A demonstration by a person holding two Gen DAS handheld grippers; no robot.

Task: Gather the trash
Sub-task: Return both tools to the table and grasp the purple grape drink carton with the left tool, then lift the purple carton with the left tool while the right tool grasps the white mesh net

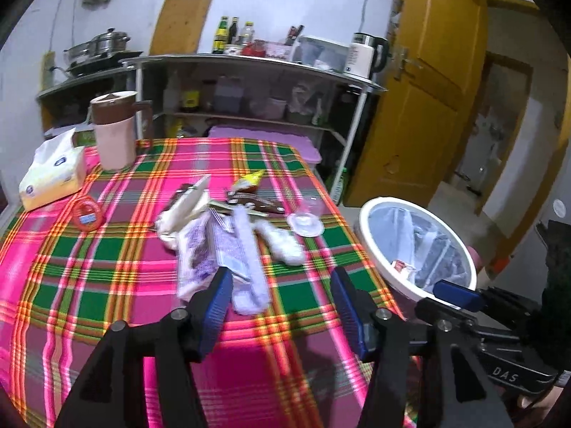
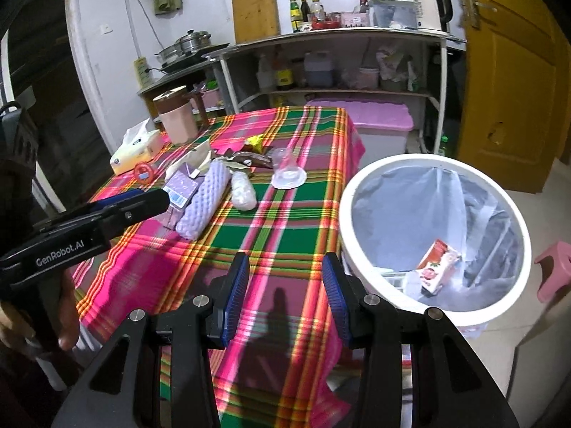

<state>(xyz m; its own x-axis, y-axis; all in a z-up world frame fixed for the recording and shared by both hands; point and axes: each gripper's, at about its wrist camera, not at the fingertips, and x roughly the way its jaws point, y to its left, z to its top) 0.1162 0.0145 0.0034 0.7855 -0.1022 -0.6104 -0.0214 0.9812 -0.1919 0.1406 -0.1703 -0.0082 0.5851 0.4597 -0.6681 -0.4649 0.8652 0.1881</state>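
While both pairs of blue pads stand apart with nothing between them, the left gripper [image 1: 282, 306] hovers over the plaid tablecloth [image 1: 107, 267] just short of the trash pile [image 1: 228, 235], and the right gripper [image 2: 285, 299] hangs beside the white bin [image 2: 357, 192]. Only the right view looks down into the liner, where a red-and-white carton [image 2: 437, 267] lies, its print too small to read. Across the views, one handle reads "GenRobot.AI", the other only "DAS", cut off.
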